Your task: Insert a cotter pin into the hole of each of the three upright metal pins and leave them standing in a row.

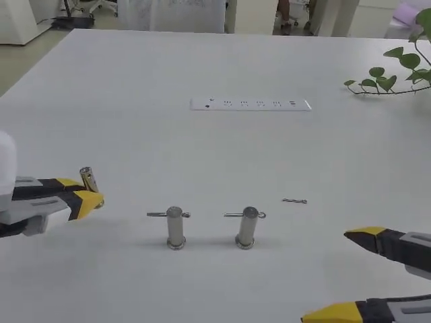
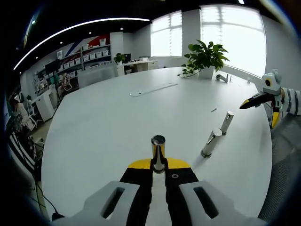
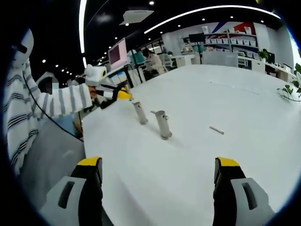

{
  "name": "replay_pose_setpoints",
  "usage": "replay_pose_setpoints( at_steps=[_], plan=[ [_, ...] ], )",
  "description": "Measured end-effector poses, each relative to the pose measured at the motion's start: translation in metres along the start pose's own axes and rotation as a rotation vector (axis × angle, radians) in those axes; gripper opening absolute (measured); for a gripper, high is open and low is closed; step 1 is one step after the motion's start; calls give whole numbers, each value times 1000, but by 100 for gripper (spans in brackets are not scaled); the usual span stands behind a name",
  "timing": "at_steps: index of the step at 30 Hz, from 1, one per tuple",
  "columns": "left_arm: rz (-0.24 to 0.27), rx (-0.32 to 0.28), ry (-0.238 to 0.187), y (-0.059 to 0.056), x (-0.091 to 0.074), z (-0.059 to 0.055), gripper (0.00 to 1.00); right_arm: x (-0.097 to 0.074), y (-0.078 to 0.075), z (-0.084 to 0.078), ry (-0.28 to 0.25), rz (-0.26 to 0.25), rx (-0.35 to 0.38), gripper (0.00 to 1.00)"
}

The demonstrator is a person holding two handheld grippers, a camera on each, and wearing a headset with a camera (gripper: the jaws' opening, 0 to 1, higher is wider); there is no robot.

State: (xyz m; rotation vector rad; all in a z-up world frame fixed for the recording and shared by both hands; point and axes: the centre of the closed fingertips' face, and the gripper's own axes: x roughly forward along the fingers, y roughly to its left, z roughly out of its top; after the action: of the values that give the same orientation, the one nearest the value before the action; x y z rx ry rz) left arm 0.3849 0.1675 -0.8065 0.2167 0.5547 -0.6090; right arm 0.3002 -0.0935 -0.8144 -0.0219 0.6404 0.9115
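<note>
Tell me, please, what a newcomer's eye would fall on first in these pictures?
First, two metal pins standing side by side on the white table: the left standing pin and the right standing pin, with inserted cotter pins through their heads. Next, the left gripper at the left edge, shut on a third metal pin, and the open right gripper at lower right. A loose cotter pin lies right of the standing pair.
</note>
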Motion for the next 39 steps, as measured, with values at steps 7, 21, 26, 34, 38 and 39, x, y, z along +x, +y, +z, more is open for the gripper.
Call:
replay_pose_setpoints(
  at_steps=[7,21,26,34,38,39],
  plan=[
    [-18,-13,-1,-19,-10,-2,7,-3,-1,0,-4,-1,-4,100],
    [-42,-68,-17,-72,-21,6,7,-5,-3,-1,-10,-7,6,100],
    [-45,-77,-18,-82,-19,6,7,-5,-2,-2,-3,-5,4,100],
    [-39,-108,0,-98,-7,-4,7,-5,-3,-2,10,-2,1,100],
    [-64,-101,15,-110,-2,-8,7,-6,-4,-2,15,-1,-5,100],
    [-68,-104,23,-113,1,-9,7,-6,-4,-2,16,1,-3,100]
  ],
)
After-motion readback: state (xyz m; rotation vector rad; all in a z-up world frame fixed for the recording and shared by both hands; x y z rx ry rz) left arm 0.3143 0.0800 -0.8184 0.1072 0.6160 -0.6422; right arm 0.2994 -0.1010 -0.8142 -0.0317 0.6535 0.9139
